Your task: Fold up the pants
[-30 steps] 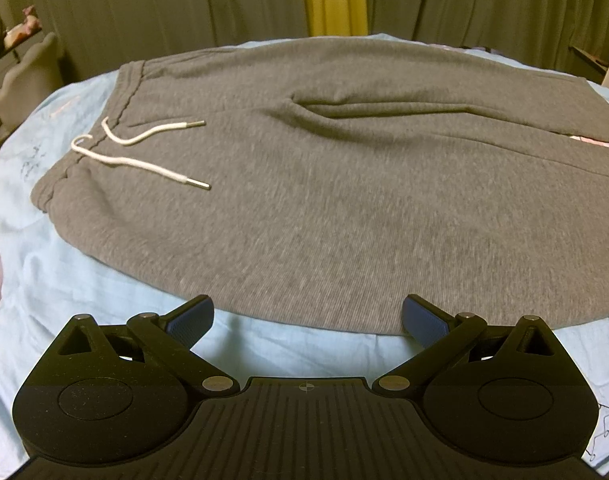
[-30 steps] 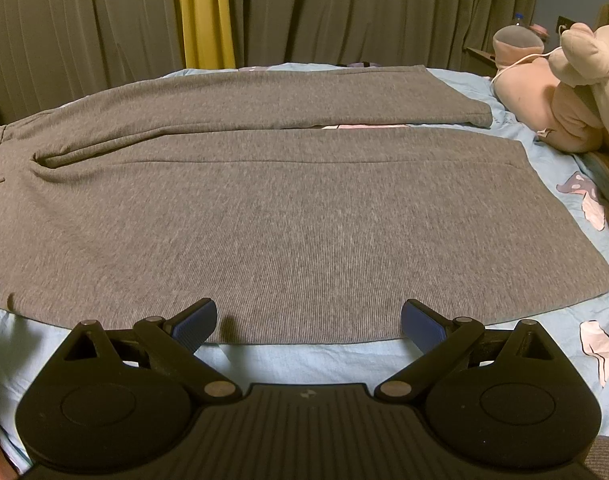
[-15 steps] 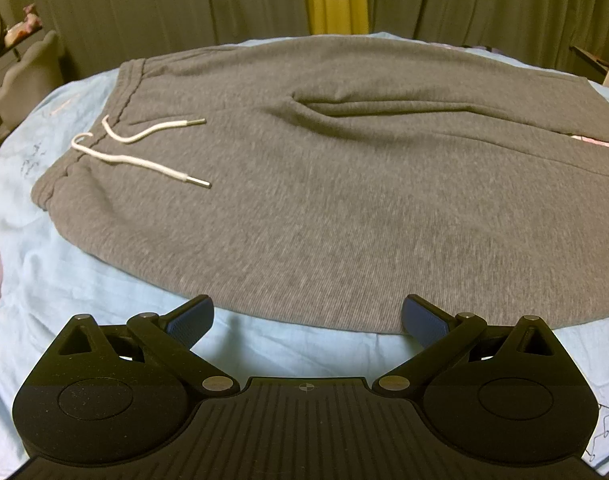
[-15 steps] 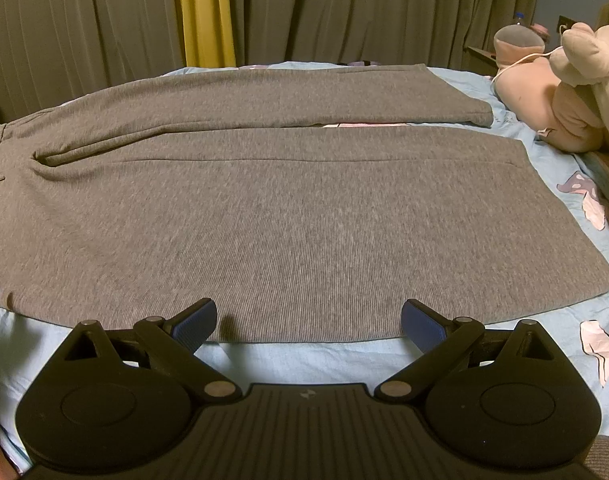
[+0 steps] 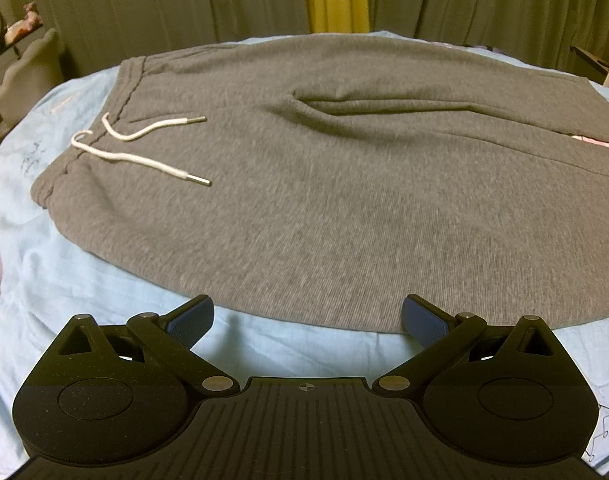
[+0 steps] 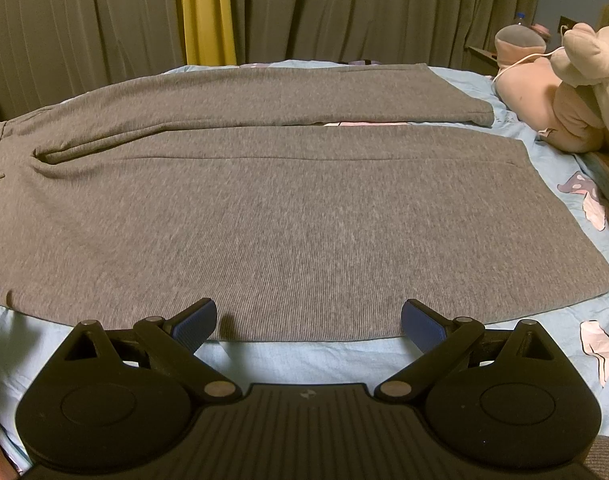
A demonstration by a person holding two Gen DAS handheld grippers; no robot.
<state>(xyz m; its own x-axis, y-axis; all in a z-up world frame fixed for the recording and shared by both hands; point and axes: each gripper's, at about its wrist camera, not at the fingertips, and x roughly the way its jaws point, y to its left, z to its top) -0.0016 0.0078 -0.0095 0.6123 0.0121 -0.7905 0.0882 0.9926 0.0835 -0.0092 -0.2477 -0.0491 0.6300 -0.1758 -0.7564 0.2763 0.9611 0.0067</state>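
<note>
**Left wrist view: near hem just ahead of both grippers**

The grey pants (image 5: 324, 184) lie flat on the bed (image 5: 84, 280), long axis running left to right, waistband and drawstring (image 5: 140, 148) toward the left. The left gripper (image 5: 307, 316) and right gripper (image 6: 308, 318) both hover with fingers spread wide and empty, the pants' near long edge just ahead; left sits nearer the waist, right nearer the cuffs
</note>
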